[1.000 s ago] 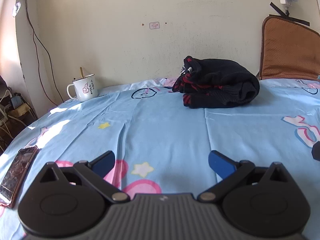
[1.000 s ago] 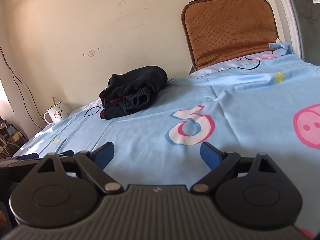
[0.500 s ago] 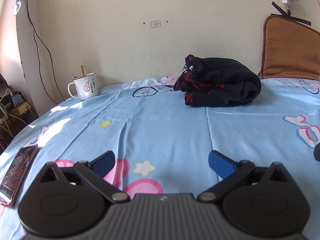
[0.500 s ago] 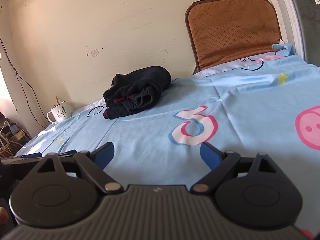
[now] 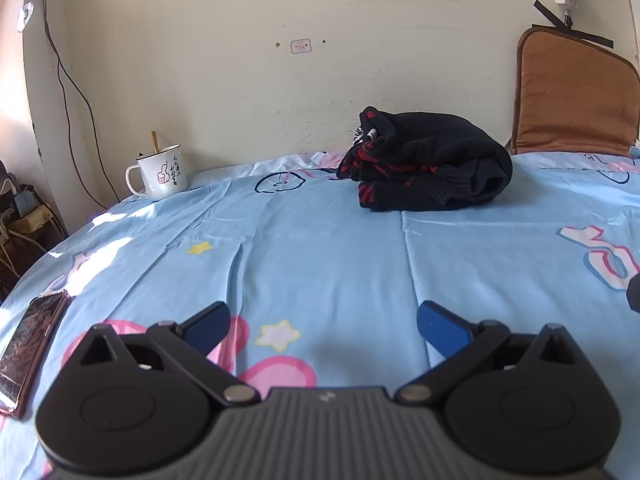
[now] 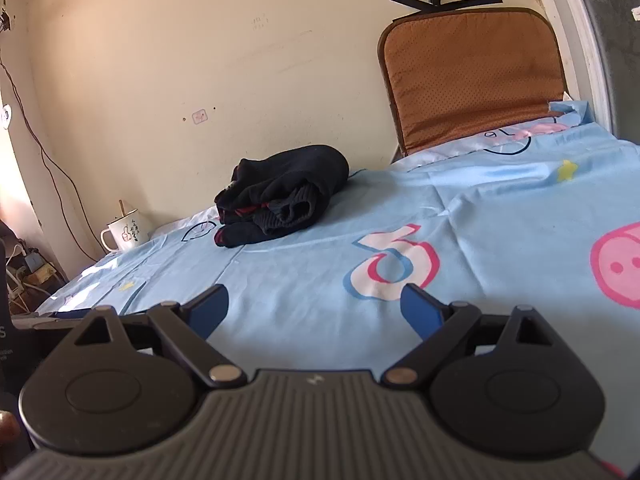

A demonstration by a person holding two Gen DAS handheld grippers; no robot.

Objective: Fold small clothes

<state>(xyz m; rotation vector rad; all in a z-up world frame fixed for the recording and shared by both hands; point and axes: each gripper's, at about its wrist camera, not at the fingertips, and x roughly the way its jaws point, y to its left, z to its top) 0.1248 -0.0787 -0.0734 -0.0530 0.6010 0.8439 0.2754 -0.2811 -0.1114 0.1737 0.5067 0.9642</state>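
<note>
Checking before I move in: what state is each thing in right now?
left gripper: open, empty
right gripper: open, empty
black garment: bundled near the wall, untouched
mug: upright, stick inside
phone: flat on bedsheet, face up

My view takes in a light blue bedsheet printed with pink pigs, stars and numerals, spread flat with a few creases. At its far left corner stands a white enamel mug with a thumbs-up drawing, a wooden stick leaning inside it. A smartphone in a reddish case lies face up near the left edge of the sheet. A brown perforated cushion with darker piping leans upright against the cream wall. A dark cable trails down that wall, and black tape strips cross above the cushion.
</note>
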